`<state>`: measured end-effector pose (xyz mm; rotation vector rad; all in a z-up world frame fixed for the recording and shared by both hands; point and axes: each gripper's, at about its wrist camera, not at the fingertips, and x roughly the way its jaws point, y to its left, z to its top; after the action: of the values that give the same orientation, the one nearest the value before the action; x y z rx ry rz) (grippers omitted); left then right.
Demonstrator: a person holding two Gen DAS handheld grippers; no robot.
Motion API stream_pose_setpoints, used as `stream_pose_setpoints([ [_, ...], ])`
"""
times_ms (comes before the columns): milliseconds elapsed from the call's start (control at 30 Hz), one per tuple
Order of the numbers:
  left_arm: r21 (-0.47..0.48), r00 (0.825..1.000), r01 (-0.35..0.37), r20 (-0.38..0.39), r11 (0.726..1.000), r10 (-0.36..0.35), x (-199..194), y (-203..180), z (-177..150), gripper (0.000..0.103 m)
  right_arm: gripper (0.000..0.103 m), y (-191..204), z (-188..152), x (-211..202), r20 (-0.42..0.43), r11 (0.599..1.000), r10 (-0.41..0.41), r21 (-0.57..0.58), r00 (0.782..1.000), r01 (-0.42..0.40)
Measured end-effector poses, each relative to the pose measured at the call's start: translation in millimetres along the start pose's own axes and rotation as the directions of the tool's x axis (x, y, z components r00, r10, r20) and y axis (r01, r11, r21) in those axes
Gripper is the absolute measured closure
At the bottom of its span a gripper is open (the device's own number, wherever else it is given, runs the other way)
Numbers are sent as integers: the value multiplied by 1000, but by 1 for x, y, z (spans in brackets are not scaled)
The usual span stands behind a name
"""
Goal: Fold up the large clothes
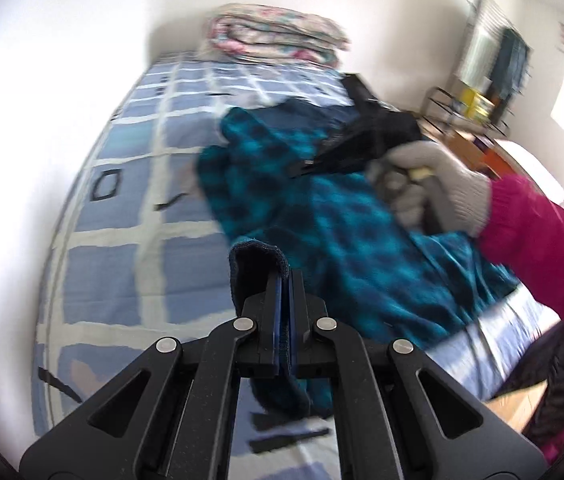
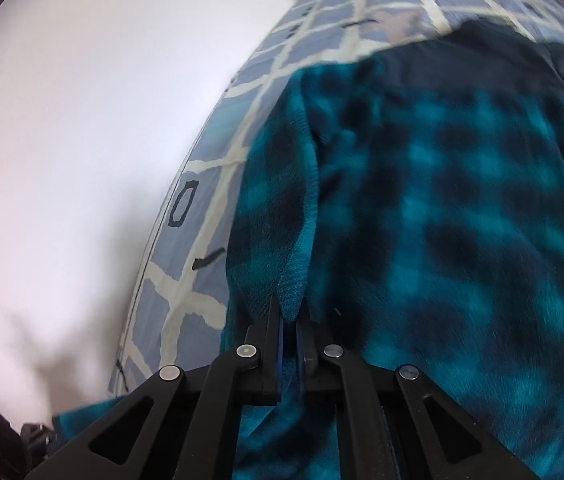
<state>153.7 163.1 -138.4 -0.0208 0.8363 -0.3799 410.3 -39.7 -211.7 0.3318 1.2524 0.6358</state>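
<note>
The left gripper [image 1: 285, 280] had its jaws clamped on a dark cuff edge of the teal plaid garment [image 1: 345, 240]. The right gripper [image 2: 289, 312] had its jaws pinched on a fleece fold. The garment lay rumpled across the bed [image 1: 122, 264], beside the wall.

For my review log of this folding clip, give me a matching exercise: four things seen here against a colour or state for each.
Things:
1. left gripper
2. garment
3. bedsheet
4. glove

Colour or state:
A. grey knit, on the hand holding the other gripper
B. blue squares with pale lines
C. teal and black check
D. shut on a dark cuff-like edge

Pairs: 1-D, 2-C, 3-B, 4-A
</note>
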Motion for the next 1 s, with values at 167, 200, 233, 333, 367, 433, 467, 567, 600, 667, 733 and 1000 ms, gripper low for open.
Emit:
stream_pose_setpoints([
  [167, 71, 990, 93, -116, 993, -84, 14, -54, -21, 103, 98, -38, -18, -2, -10, 997, -15, 75, 1000, 16],
  [200, 59, 986, 102, -138, 993, -93, 20, -59, -25, 103, 94, -40, -21, -2, -11, 997, -32, 68, 999, 33],
  [233, 55, 987, 88, -142, 995, -79, 24, -65, -29, 103, 84, -40, -23, -3, -13, 997, -54, 55, 998, 55],
  [333, 124, 984, 86, -164, 989, -65, 27, -89, -45, 103, 59, -38, -30, -11, -27, 996, -76, 38, 997, 77],
  [367, 146, 978, 113, -190, 983, -84, 29, -98, -51, 103, 58, -38, -32, -13, -30, 997, -59, 43, 998, 60],
  [433, 181, 968, 157, -225, 971, -114, 28, -116, -62, 103, 58, -38, -36, -19, -36, 998, -52, 36, 998, 53],
  [467, 201, 964, 171, -237, 964, -122, 26, -124, -67, 103, 58, -39, -39, -21, -41, 998, -53, 37, 998, 55],
  [567, 244, 959, 186, -257, 952, -121, 20, -138, -76, 95, 58, -37, -52, -22, -75, 998, -32, 49, 997, 36],
  [600, 226, 959, 183, -256, 957, -123, 17, -136, -76, 90, 58, -35, -58, -23, -85, 999, -28, 41, 996, 32],
  [667, 127, 959, 165, -252, 978, -129, 14, -115, -74, 77, 58, -30, -73, -23, -112, 999, -40, 6, 993, 41],
  [733, 1, 964, 120, -238, 993, -116, 17, -86, -73, 67, 58, -30, -88, -24, -142, 999, -44, -11, 989, 43],
  [1000, -304, 939, 70, -300, 950, -166, 55, -12, -83, 67, 75, -19, -130, -16, -185, 998, -18, -59, 983, 8],
])
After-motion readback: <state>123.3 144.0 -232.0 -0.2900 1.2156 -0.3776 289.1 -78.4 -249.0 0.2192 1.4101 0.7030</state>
